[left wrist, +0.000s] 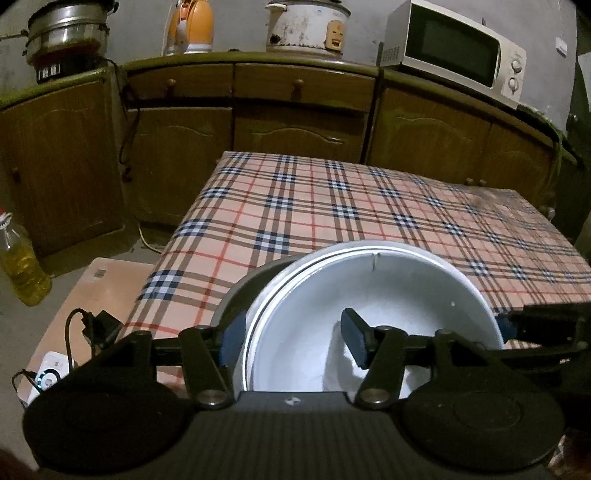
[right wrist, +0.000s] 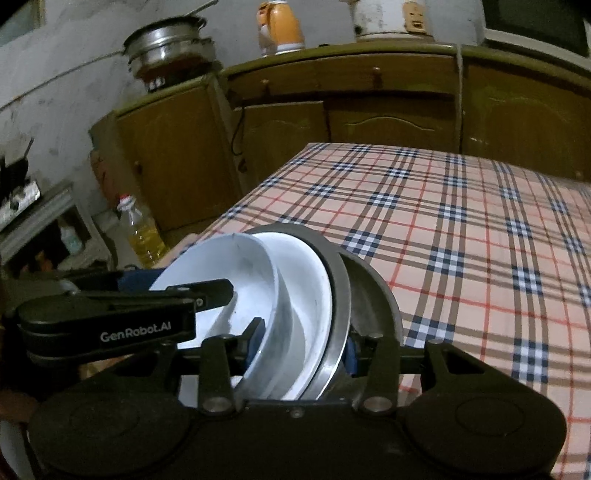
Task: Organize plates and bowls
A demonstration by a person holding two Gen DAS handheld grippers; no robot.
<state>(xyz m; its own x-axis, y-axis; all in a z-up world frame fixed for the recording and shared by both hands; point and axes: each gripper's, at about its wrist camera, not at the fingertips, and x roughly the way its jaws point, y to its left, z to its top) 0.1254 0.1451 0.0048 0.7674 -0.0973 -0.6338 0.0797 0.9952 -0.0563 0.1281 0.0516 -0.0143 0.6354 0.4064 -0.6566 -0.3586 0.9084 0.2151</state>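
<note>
Over the near edge of the plaid-clothed counter (left wrist: 332,206), both grippers' jaws pinch opposite rims of the nested white bowls and grey metal plates (right wrist: 295,295); I would lower them level, releasing together.

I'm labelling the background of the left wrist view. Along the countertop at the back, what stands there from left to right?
Steel pot → orange jug → white rice cooker → microwave.
</note>
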